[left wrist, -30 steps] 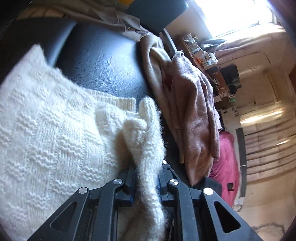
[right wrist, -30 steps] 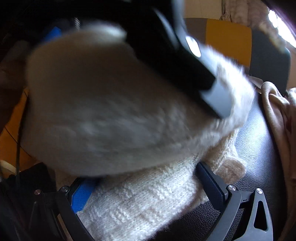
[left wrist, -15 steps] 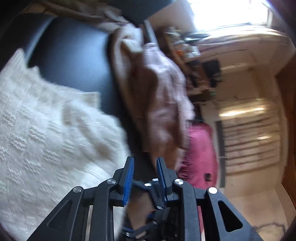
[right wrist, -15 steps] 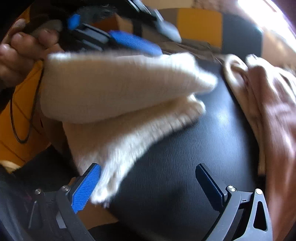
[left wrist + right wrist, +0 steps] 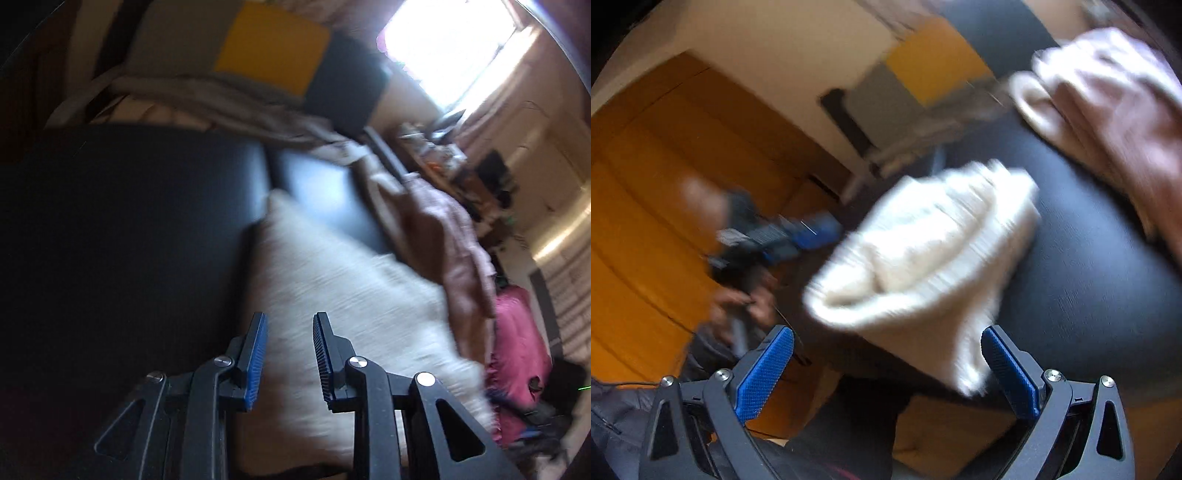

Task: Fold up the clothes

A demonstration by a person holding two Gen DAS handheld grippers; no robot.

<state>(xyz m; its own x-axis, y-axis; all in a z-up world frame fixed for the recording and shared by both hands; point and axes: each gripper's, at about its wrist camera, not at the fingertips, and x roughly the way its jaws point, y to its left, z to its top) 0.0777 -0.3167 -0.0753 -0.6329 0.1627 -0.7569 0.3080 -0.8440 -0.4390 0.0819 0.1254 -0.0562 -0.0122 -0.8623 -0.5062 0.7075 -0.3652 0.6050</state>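
The left gripper (image 5: 288, 356) is hovering with its fingers partly spread, having just been opening, nothing between them. The right gripper (image 5: 886, 373) is holding its fingers spread wide and empty. Just beyond both, the white knit sweater (image 5: 354, 295) is lying doubled over on the black seat (image 5: 129, 229). Beside the sweater, pinkish garments (image 5: 450, 236) are lying heaped, seemingly unfolded, so much of the folding appears left to do.

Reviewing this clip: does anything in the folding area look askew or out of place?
Yes. The white knit sweater lies bunched and loosely doubled on the black surface, one end drooping over its near edge. A pinkish garment sits crumpled beside it. Both grippers are open, holding nothing.
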